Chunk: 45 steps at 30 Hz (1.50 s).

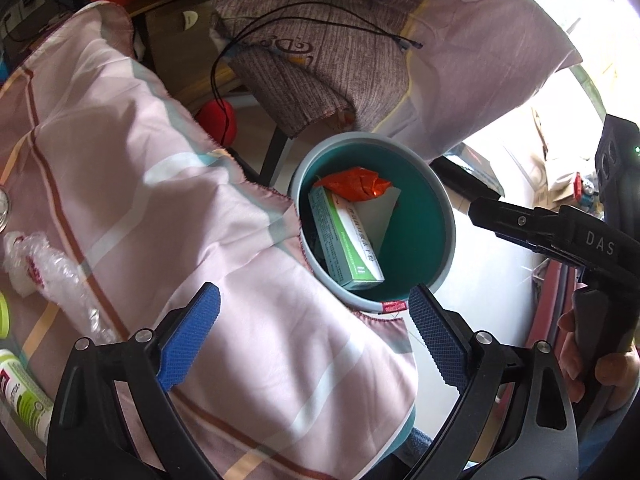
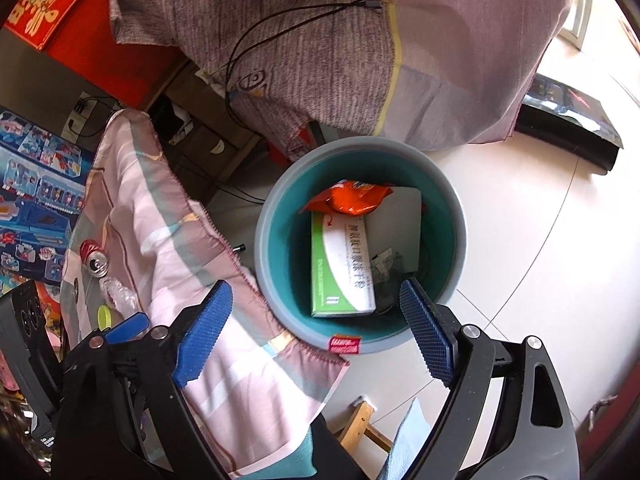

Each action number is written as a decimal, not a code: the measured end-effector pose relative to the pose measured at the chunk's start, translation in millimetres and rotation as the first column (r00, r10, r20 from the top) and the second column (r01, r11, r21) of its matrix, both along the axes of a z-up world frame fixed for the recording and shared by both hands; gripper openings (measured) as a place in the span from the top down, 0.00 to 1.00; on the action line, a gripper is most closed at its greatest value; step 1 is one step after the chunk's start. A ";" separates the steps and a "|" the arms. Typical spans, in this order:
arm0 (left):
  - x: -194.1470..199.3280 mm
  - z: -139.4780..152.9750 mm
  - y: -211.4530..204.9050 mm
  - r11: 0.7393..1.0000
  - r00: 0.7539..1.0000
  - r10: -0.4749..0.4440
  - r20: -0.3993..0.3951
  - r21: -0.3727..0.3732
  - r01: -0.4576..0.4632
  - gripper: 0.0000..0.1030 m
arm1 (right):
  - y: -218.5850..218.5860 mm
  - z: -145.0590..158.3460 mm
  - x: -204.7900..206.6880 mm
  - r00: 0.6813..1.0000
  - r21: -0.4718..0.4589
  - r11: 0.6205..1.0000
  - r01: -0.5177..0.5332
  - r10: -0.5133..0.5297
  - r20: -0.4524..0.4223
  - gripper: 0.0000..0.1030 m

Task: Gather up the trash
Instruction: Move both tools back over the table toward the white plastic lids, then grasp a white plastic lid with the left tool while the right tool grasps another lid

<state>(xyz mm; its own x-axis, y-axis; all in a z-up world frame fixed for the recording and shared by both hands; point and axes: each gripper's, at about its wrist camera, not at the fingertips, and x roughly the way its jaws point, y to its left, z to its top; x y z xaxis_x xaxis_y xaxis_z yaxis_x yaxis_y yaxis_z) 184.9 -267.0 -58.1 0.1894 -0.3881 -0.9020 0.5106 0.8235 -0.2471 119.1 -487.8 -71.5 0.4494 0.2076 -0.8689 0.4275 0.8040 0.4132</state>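
Observation:
A grey bin with a teal inside stands on the floor beside the cloth-covered table. In it lie a green-and-white box, an orange wrapper and a grey card. My left gripper is open and empty above the cloth's edge, next to the bin's near rim. My right gripper is open and empty over the bin, above the green-and-white box. On the table lie crumpled clear plastic, a green tube, a red can and a yellow cap.
A pink striped cloth covers the table and hangs by the bin. Behind the bin, a grey-purple cloth with a black cable is draped over furniture. A red ball, a wooden stool and a black flat box sit on the floor.

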 end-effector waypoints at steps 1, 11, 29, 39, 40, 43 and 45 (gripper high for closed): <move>-2.7 2.5 4.5 1.000 1.000 0.006 0.003 -0.004 -0.006 0.08 | 3.3 2.0 -0.5 1.000 -0.003 1.000 -0.007 0.007 0.000 0.20; -28.7 18.1 72.7 0.995 0.995 0.097 0.036 -0.021 -0.096 0.07 | 63.1 18.7 -6.6 0.994 -0.007 0.994 -0.106 0.106 0.002 0.17; -78.5 8.3 267.9 0.937 0.934 0.344 0.096 0.029 -0.348 0.07 | 239.5 21.5 1.8 0.901 -0.045 0.900 -0.433 0.433 -0.008 0.17; -101.1 -11.7 364.1 0.880 0.878 0.469 0.092 0.028 -0.473 0.07 | 327.1 4.6 -1.0 0.815 -0.068 0.812 -0.580 0.579 -0.037 0.17; -102.7 -14.0 370.6 0.876 0.874 0.476 0.095 0.032 -0.480 0.07 | 334.1 1.9 -1.1 0.809 -0.068 0.806 -0.588 0.586 -0.041 0.17; -104.7 -22.5 384.7 0.867 0.866 0.492 0.090 0.044 -0.497 0.07 | 352.4 -7.4 -0.1 0.799 -0.084 0.795 -0.601 0.597 -0.066 0.23; -105.7 -25.7 389.7 0.862 0.861 0.500 0.087 0.044 -0.505 0.07 | 362.2 -14.6 0.3 0.791 -0.076 0.787 -0.612 0.607 -0.077 0.36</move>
